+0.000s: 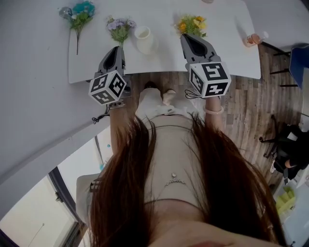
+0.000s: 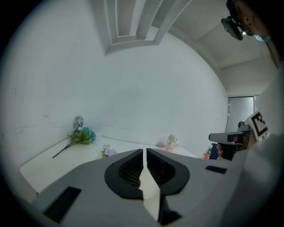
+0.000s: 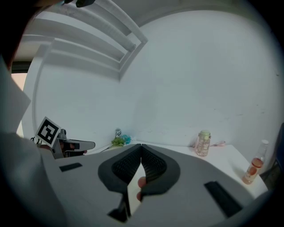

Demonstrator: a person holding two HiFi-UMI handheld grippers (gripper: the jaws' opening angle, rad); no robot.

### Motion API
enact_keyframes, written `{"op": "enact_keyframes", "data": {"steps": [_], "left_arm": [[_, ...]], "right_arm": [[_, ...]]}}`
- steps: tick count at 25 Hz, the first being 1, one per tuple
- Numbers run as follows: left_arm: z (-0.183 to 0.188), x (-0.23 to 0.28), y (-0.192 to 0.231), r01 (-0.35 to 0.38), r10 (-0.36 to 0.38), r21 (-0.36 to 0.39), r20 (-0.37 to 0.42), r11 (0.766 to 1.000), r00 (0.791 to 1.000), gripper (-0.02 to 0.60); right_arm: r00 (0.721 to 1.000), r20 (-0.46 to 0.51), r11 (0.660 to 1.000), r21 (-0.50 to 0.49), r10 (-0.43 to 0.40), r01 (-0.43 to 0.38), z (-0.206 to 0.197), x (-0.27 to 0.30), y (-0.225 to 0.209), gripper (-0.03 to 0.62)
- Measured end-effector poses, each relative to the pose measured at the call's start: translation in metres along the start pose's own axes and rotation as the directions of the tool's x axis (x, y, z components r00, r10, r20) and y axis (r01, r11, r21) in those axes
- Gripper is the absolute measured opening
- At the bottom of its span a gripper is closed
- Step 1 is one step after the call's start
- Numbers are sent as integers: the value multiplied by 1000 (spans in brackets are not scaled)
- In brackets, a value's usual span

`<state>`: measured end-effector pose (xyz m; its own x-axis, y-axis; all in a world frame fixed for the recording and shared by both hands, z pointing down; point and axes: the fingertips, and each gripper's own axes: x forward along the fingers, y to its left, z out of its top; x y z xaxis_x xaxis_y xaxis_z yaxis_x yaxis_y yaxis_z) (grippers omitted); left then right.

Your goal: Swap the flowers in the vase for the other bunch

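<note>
a: going from the left, what is lying on the white table (image 1: pixel 236 29)?

b: a blue bunch (image 1: pixel 81 13) is lying at the far left, its stem pointing toward the near edge. a small clear bottle (image 2: pixel 78 120) is standing just beside its blooms, and i cannot tell what is in it. next, a purple bunch (image 1: pixel 119 27) is lying just left of the white vase (image 1: pixel 145 40).

a: is the vase holding anything?

b: it is standing upright between the purple bunch and a yellow bunch (image 1: pixel 191 24), its mouth showing only white inside. all three bunches are lying flat on the tabletop beside it.

a: what are the claws doing?

b: the left gripper (image 1: pixel 116 49) is hovering at the near table edge, pointing toward the purple bunch's stem. its jaws are drawn together to a thin slit and gripping nothing. the right gripper (image 1: pixel 187 37) is hovering on the near side of the yellow bunch, its jaws meeting at the tips, also gripping nothing.

a: anything further right?

b: a clear bottle with a pale green cap (image 3: pixel 204 142) is standing by the wall, though i cannot tell its contents. a slim bottle (image 3: pixel 254 166) near the right end is holding pinkish-orange liquid in its lower part.
</note>
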<state>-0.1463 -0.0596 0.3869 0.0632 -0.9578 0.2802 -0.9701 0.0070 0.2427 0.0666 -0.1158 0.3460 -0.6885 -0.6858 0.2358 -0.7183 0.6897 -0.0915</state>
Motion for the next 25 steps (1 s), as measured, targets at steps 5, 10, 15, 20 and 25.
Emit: {"op": "enact_keyframes", "data": {"steps": [5,10,15,20,25], "left_arm": [[1,-11,-18,19,-19,11,12,1000,1000,21],[6,-19,-29,44,-45,34,20,998,999,14],[11,-25,-33,66,-67,48,24,997,997,9],[10,-38,-33,95,-96,59,22,994,995,6],[9,-53,-31,118,-120,67,17,991,993,5]], "right_arm": [[1000,1,1000,10,7,-7,-5,-10,-2,28],[1000,8,1000,16,2,-2,-6,-17,1,28],[1000,8,1000,28,-5,5,-9,-21,7,28],[1000,9,999,36,-23,23,-12,-27,21,28],[999,2,998,44,-44,44,-17,-39,37,28]]}}
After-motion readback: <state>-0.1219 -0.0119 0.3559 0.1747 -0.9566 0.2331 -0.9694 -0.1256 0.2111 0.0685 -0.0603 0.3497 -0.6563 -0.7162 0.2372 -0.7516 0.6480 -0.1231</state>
